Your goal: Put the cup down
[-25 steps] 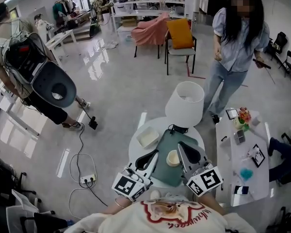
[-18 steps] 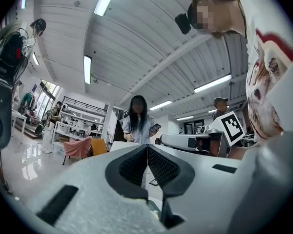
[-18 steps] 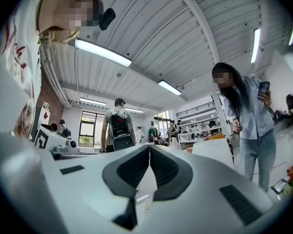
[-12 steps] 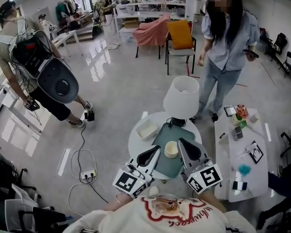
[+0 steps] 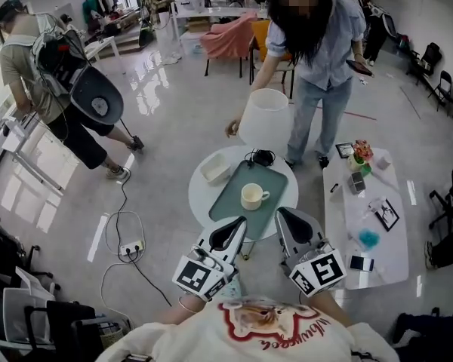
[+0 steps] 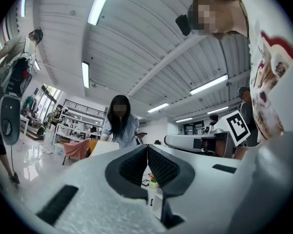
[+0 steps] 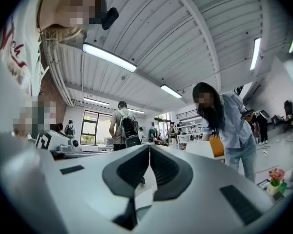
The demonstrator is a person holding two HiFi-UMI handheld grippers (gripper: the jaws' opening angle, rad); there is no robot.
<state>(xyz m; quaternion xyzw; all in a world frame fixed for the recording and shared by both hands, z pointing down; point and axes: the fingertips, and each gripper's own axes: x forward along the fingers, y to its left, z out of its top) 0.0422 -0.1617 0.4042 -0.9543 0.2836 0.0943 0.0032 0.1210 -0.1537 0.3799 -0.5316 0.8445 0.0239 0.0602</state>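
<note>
**Cup [image 5: 251, 196] released and standing on its own**

Since the picture from half a second ago, both of my grippers have pulled back toward me, and the cup is no longer between them.

Nearest to me, the left gripper [image 5: 237, 226] has its jaws pressed together with nothing between them. Its own view shows the two dark pads meeting at the tip. The right gripper [image 5: 285, 217], beside it, is the same: jaws together and empty. Both tips hang at the near edge of the round white worktop [image 5: 200, 200], apart from the cup.

Just beyond the tips, the cream cup stands upright on a green tray [image 5: 272, 181], with its handle pointing right. Nothing is touching it.

To the left of the tray, a white rectangular dish [image 5: 215, 169] sits on the same worktop. At the far edge is a white lamp shade [image 5: 266, 118].

Behind the lamp, a person in a blue shirt [image 5: 317, 40] leans forward. To the right is a second white worktop [image 5: 340, 232] carrying small items.
</note>
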